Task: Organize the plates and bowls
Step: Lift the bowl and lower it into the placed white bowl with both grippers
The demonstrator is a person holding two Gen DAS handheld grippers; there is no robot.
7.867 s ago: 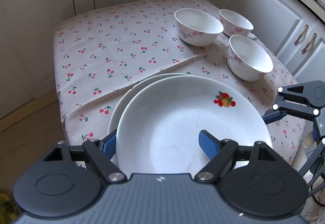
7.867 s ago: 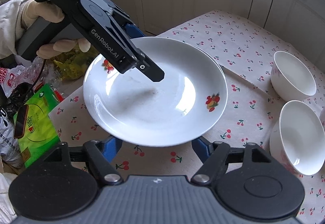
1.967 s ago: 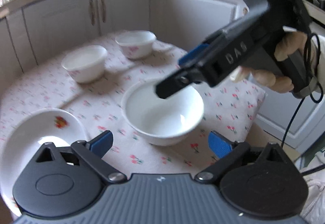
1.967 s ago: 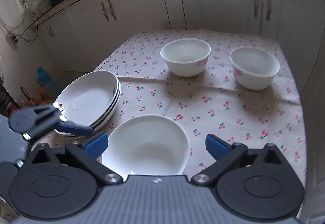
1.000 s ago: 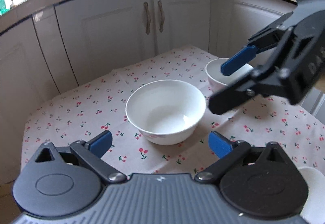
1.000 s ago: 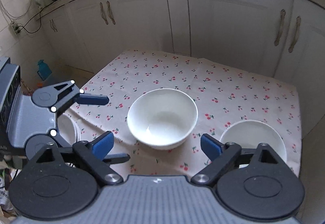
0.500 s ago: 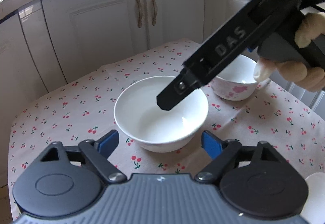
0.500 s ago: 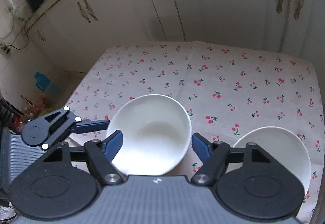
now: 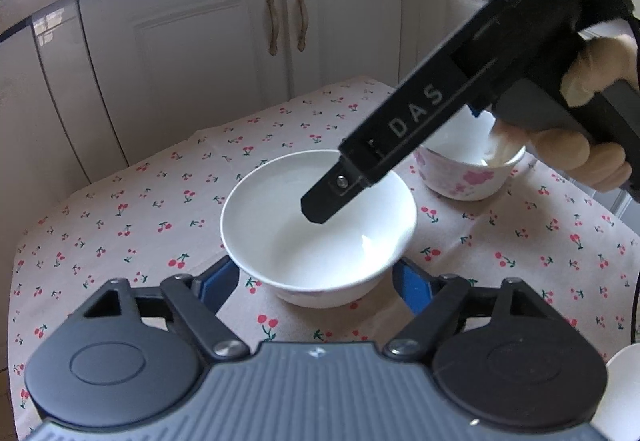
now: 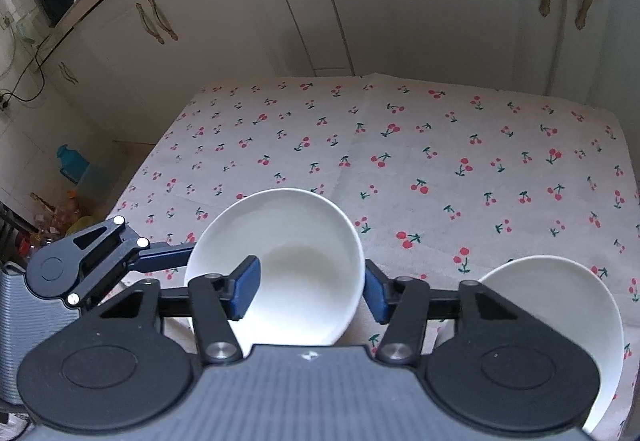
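A plain white bowl [image 9: 320, 229] stands on the cherry-print tablecloth [image 9: 120, 209]. My left gripper [image 9: 316, 281] is open, its blue pads on either side of the bowl's near base. My right gripper [image 10: 310, 291] straddles the same bowl [image 10: 280, 265]: its left finger is inside the bowl, its right finger outside the rim. In the left wrist view one right finger [image 9: 332, 197] dips into the bowl. A second bowl with pink flowers [image 9: 468, 173] stands behind it; it also shows in the right wrist view [image 10: 560, 313].
White kitchen cabinets [image 9: 240, 53] stand behind the table. A white plate edge [image 9: 624, 381] shows at the lower right of the left wrist view. A blue bottle [image 10: 72, 161] and bags sit on the floor at the table's left.
Both grippers have moved closer to the white bowl. The right gripper's left finger has gone inside the bowl, and its jaws have narrowed around the rim.
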